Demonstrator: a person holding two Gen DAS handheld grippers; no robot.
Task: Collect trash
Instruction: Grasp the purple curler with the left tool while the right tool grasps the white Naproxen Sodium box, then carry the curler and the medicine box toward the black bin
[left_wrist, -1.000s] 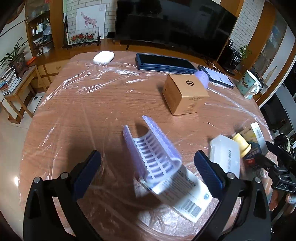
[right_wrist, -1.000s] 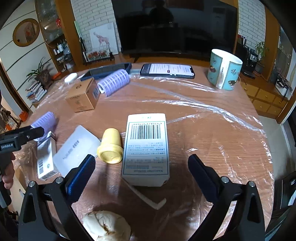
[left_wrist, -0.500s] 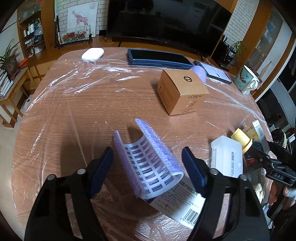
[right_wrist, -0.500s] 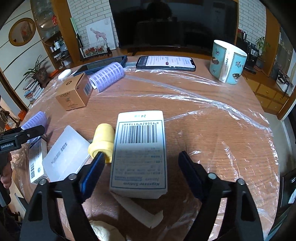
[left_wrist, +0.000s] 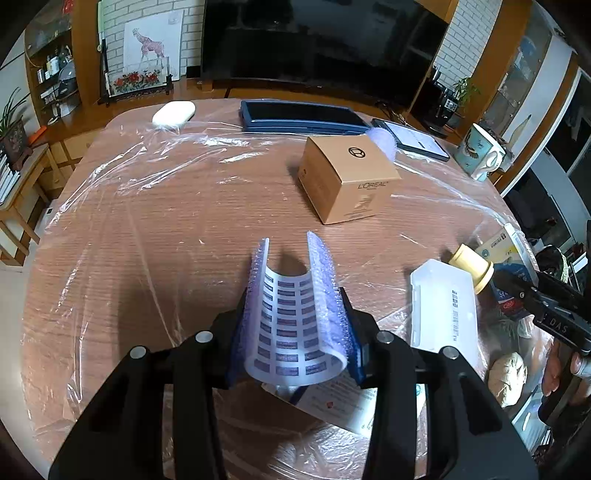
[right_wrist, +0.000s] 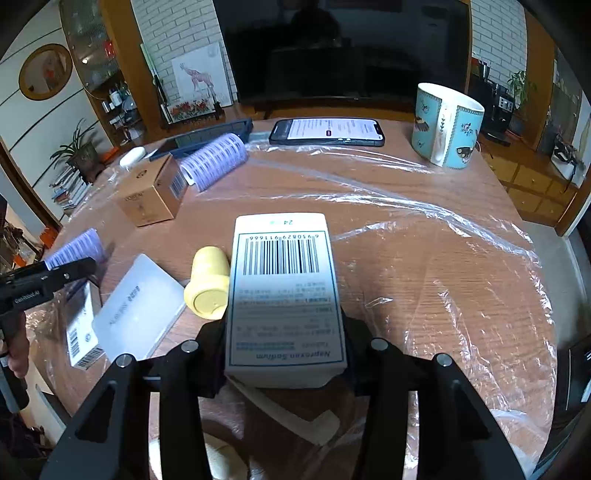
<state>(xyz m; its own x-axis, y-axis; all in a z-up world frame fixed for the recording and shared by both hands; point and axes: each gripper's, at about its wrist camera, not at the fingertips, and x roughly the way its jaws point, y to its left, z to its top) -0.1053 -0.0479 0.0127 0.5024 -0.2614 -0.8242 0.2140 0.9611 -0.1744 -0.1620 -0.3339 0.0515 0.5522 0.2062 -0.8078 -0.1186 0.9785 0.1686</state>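
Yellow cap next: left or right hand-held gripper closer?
Right. The yellow cap lies just beside the right hand-held gripper, whose closing jaws hold the white box; both are occupied.

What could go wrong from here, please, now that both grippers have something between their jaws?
1. The left gripper squeezes a soft, curved purple hair-roller piece; it may buckle and slip out when lifted.
2. The right gripper, its jaws closing, grips the white medicine box only near its close end; the far end may sag or twist.
3. The yellow cap touches that box and could get knocked and roll away.
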